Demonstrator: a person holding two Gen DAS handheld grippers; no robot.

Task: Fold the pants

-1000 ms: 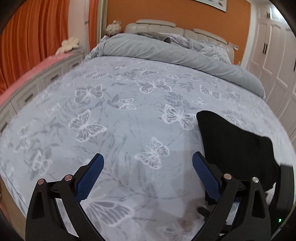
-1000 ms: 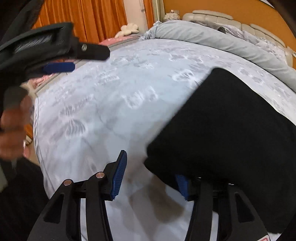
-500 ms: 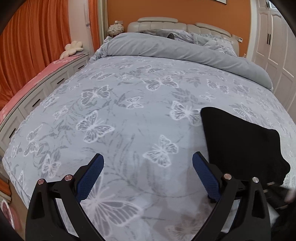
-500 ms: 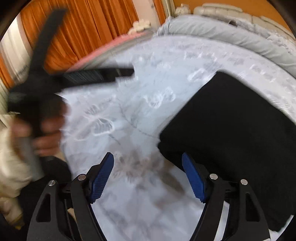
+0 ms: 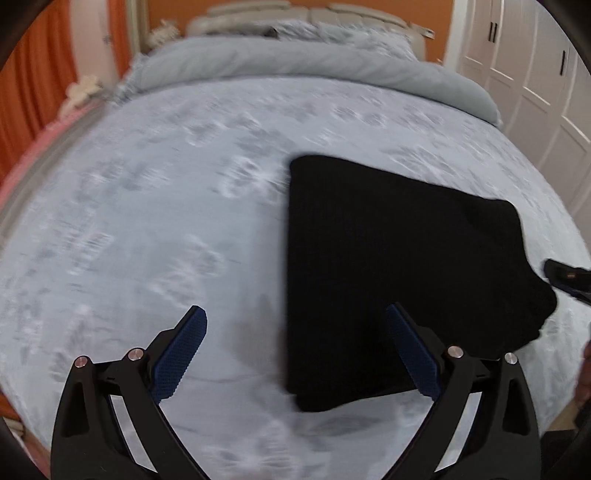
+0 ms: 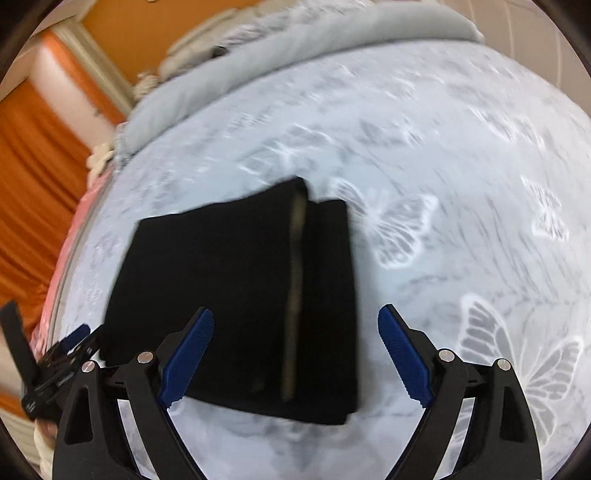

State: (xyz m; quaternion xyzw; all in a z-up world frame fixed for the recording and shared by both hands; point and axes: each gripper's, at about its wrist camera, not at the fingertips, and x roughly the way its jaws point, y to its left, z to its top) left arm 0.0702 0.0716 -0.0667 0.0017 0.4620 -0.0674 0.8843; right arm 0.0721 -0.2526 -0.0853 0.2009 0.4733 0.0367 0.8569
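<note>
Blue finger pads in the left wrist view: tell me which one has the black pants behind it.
The right-hand pad of the left gripper: the folded black pants lie behind it, while the other pad has only butterfly bedspread behind.

Butterfly-print bedspread (image 5: 155, 229), rolled grey duvet (image 5: 295, 62), orange curtains (image 6: 33, 177)

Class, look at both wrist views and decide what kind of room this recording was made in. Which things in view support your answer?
Almost certainly a bedroom. A large bed with a butterfly-print cover fills both views, a grey duvet is bunched at its padded headboard, and white wardrobe doors line one wall. Folded black pants lie on the bed.
</note>
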